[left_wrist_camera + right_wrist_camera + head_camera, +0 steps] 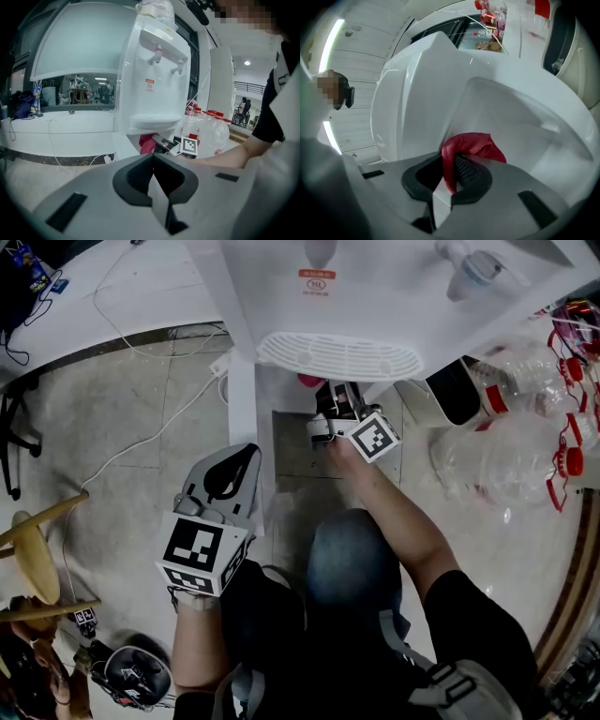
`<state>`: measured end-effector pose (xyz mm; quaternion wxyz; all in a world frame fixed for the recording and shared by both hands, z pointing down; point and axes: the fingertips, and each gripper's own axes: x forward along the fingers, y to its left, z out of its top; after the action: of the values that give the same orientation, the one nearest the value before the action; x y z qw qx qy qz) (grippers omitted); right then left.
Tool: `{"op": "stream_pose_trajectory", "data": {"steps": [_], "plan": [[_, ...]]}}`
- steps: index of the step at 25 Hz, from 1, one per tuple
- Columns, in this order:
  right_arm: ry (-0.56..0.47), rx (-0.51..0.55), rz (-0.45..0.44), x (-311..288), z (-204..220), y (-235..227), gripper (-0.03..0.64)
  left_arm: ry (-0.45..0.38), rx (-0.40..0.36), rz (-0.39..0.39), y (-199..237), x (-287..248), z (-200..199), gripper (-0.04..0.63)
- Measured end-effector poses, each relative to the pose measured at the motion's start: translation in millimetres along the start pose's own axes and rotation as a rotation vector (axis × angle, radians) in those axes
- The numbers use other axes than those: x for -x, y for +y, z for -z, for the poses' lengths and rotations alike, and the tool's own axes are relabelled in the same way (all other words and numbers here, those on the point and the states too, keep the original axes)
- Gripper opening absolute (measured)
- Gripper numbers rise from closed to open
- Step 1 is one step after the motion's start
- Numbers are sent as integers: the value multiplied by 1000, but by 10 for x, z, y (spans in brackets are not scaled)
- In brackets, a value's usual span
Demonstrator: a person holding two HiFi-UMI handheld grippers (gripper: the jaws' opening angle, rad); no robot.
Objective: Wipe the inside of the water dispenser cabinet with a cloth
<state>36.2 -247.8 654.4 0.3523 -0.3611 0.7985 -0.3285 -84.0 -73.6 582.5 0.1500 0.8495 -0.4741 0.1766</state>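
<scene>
The right gripper (447, 183) reaches into the open cabinet (525, 117) under the water dispenser (375, 287), below its drip tray (339, 355); its jaws are clamped on a red cloth (471, 145), which bunches up inside the cabinet, close to the white inner wall; the left gripper (151, 171) hangs outside, above the person's knee, its jaws pressed together with nothing between them; clear plastic bottles (506, 451) with red caps lie on the floor just right of the dispenser.
</scene>
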Motion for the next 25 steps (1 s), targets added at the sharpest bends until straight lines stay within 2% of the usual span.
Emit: {"op": "stream_pose_trajectory", "data": {"steps": [10,17,25], "plan": [[146,-21,-32,-246,588,39,46,-4,22,6,38,3,-5,8],[223,-4,-16,-302,852,-9,46,-12,27,15,48,17,-5,6],[282,30,47,-317,1046,-209,46,-28,47,20,78,20,-15,6]]}}
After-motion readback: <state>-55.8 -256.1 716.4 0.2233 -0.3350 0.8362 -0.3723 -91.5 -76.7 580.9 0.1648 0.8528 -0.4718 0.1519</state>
